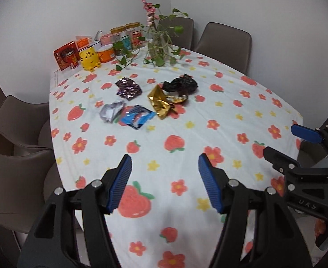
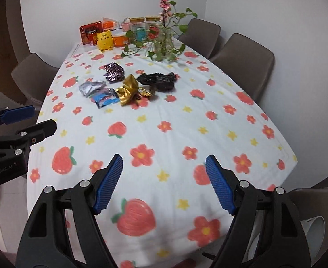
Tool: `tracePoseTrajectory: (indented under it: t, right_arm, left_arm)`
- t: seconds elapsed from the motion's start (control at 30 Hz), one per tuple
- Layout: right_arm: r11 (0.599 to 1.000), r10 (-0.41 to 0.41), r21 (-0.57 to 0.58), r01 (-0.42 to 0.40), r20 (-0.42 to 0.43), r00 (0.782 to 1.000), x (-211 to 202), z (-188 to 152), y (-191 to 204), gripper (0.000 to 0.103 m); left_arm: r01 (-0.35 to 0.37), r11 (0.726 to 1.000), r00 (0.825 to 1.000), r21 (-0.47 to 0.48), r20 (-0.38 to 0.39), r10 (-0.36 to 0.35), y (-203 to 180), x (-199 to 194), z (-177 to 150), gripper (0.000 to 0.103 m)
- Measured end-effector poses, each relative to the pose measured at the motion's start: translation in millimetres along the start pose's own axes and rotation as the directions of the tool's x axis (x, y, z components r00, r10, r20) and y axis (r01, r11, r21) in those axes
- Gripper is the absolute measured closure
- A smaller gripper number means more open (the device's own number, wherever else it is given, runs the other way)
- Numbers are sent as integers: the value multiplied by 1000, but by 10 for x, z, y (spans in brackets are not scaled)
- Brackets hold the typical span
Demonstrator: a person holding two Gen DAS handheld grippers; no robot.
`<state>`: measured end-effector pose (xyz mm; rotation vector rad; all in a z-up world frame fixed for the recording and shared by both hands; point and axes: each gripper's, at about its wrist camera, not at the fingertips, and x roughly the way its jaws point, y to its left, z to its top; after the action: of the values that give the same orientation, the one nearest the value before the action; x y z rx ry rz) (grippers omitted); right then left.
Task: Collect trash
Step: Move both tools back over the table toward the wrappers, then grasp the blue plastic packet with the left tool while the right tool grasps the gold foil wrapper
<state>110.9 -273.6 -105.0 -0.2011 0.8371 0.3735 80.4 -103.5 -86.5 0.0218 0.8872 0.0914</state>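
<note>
My left tongs [image 1: 165, 183] and right tongs [image 2: 164, 184] both gape wide and hold nothing, low in frame over the near end of the worktop [image 1: 208, 138]. The trash sits well apart from me, mid-frame: purple wrapper [image 1: 128, 88], silver wrapper [image 1: 111, 111], blue wrapper [image 1: 137, 117], gold wrapper [image 1: 160, 103], black bag [image 1: 182, 84]. I judge nothing collected yet. I'd reach for the nearest, the blue wrapper, come in low, pinch a raised edge, and keep clear of the vase [image 1: 158, 48] beyond.
</note>
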Motion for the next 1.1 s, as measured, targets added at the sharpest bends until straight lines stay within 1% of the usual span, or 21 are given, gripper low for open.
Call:
tracePoseTrajectory:
  t: [0.1, 0.2, 0.37, 0.5, 0.63, 0.8, 0.93, 1.07, 1.1]
  right_arm:
    - [1000, 1, -30, -1, 1, 1000, 138, 219, 339, 29]
    - [999, -2, -51, 2, 6, 1000, 275, 436, 528, 29]
    - [998, -12, -65, 13, 15, 1000, 613, 800, 647, 29]
    - [997, -13, -73, 13, -2, 1000, 1004, 997, 689, 29]
    - [997, -10, -82, 7, -32, 999, 1448, 1133, 726, 29]
    - [997, 0, -81, -7, -82, 997, 1922, 1213, 726, 29]
    - [998, 15, -64, -23, -120, 993, 2212, 1246, 721, 29]
    - [996, 23, -82, -35, -146, 989, 2398, 1243, 759, 29]
    - [996, 19, -88, -33, -153, 988, 2441, 1236, 760, 31]
  left_arm:
    - [-11, 1000, 1000, -19, 0, 11, 348, 84, 55, 40]
    - [-6, 999, 1000, -44, 5, 6, 595, 198, 163, 40]
    - [-5, 999, 1000, -49, 4, 6, 828, 491, 356, 40]
    - [1, 999, 1000, -38, -19, -1, 907, 852, 482, 40]
    - [23, 1000, 999, -20, -48, -24, 974, 1261, 554, 40]
    - [58, 998, 995, -1, -85, -58, 1051, 1699, 642, 40]
    - [86, 996, 991, 15, -107, -84, 1086, 1963, 711, 40]
    - [117, 992, 986, 35, -123, -112, 1070, 2174, 754, 40]
    - [123, 992, 985, 41, -127, -117, 1060, 2222, 756, 40]
